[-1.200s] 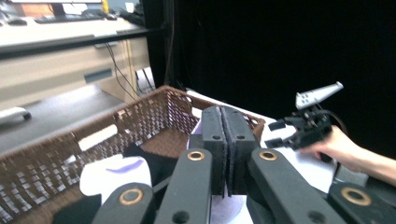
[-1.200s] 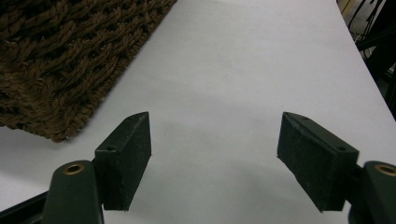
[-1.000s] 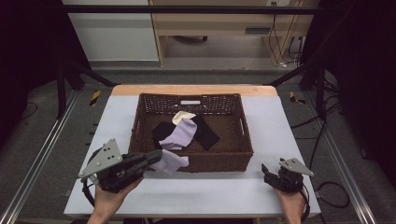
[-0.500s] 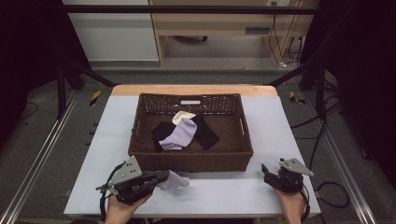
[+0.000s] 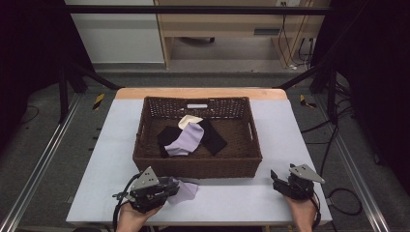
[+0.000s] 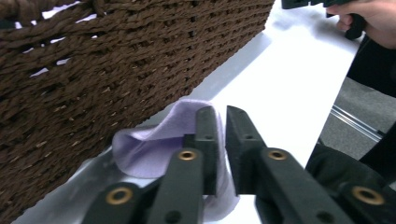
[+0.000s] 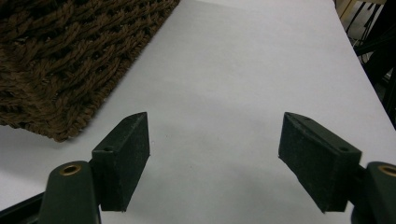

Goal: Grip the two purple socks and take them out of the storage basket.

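The left claw [image 6: 219, 140] is clenched on a lilac cloth [image 6: 154, 149] that lies on the white bench [image 5: 232, 203], just in front of the brown wicker basket [image 5: 198, 166]. The right claw [image 7: 212, 154] rests released near the basket's front right corner, grasping nothing. Inside the basket lie another lilac piece [image 5: 186, 140], black cloths [image 5: 215, 137] and a cream one [image 5: 187, 120]; a small white label [image 5: 197, 106] on its far wall is too small to read.

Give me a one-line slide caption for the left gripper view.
Left hand-held gripper pinching a pale lilac cloth on the white table beside the dark brown wicker basket.
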The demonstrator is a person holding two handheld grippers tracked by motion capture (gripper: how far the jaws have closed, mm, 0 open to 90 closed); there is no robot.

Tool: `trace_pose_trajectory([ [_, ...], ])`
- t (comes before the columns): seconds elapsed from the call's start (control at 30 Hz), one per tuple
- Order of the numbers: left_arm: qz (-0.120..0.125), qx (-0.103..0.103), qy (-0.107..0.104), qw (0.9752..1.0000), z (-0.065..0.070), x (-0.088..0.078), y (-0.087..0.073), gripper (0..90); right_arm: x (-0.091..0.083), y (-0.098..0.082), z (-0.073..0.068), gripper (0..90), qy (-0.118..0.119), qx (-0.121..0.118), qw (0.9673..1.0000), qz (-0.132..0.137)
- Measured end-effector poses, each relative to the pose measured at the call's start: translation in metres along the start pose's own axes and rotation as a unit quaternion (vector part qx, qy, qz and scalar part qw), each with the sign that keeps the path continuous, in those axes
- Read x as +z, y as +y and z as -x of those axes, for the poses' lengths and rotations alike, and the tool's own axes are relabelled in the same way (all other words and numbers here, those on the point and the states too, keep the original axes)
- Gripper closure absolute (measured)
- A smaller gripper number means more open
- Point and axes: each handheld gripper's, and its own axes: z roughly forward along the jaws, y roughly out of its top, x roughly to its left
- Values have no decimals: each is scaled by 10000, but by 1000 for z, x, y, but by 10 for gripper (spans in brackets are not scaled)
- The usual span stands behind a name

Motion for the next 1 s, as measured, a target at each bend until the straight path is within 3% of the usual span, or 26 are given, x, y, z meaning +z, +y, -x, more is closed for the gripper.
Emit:
trace_pose_trajectory([
  [0.17,71,-66,107,9999,1,-5,3,661,0,0,0,246,1,-4,10000,-2],
  [0.3,174,-69,243,9995,2,-11,7,601,0,0,0,245,2,11,10000,-19],
  [0.63,496,-53,442,9978,6,-26,18,515,1,0,1,244,-1,25,10000,-28],
  [1.0,910,-6,626,9939,3,-48,42,449,1,0,-1,243,-40,-34,10000,-49],
])
